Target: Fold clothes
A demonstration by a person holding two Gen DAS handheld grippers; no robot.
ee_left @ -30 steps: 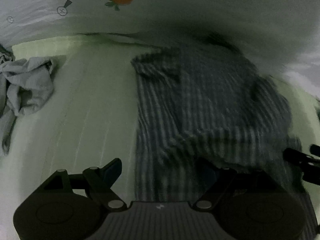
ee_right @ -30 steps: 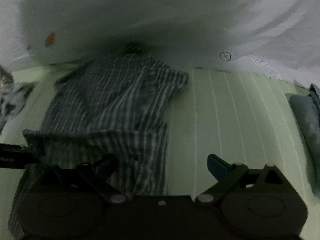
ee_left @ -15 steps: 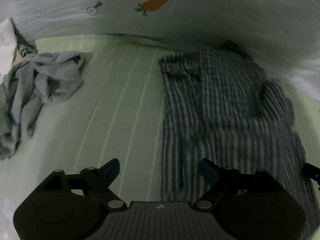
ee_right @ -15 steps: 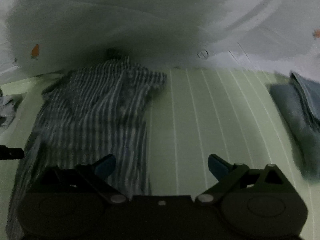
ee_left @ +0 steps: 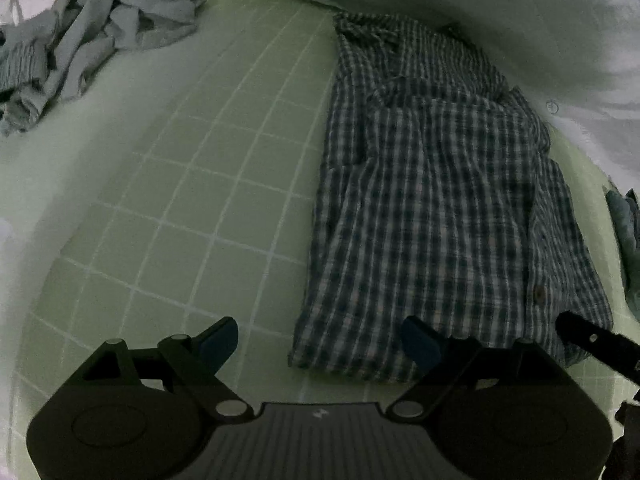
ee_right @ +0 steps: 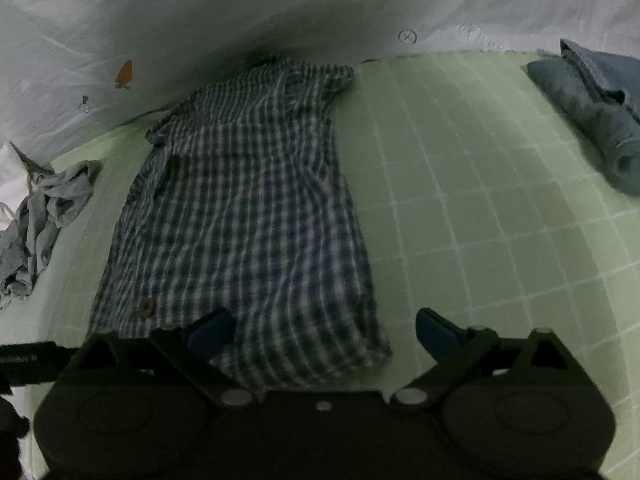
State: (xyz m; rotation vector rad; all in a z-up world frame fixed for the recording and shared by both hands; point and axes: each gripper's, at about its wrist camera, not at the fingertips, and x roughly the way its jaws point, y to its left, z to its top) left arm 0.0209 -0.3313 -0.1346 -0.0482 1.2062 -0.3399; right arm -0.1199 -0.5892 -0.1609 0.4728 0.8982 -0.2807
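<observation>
A: What were my 2 tools doing at that moment?

B: I had the left gripper (ee_left: 316, 342) spread wide with nothing between its blue pads. Its left finger (ee_left: 218, 338) was over bare mat, its right finger (ee_left: 420, 344) over the near hem of the checked shirt (ee_left: 432, 208); I could not tell whether it touched the cloth. The right gripper (ee_right: 324, 332) was still wide but its jaws were closing. The shirt's near right corner lay between them, and the pads were not pressing it.

A: And the shirt itself?

B: It lay flat on the green grid mat (ee_left: 192, 200), folded into a long narrow strip, collar at the far end against the white printed sheet (ee_right: 200, 20), hem nearest me. 1 brown button (ee_right: 147, 306) showed near the hem on the left side in the right wrist view.

A: Anything else around it?

B: A crumpled grey garment (ee_left: 92, 32) sat far left, well apart from the shirt. On the far right, a folded blue-grey cloth (ee_right: 592, 116) rested on the mat, also well apart. From the left wrist view I saw the tip of the other gripper at the right edge, just beside the hem.
</observation>
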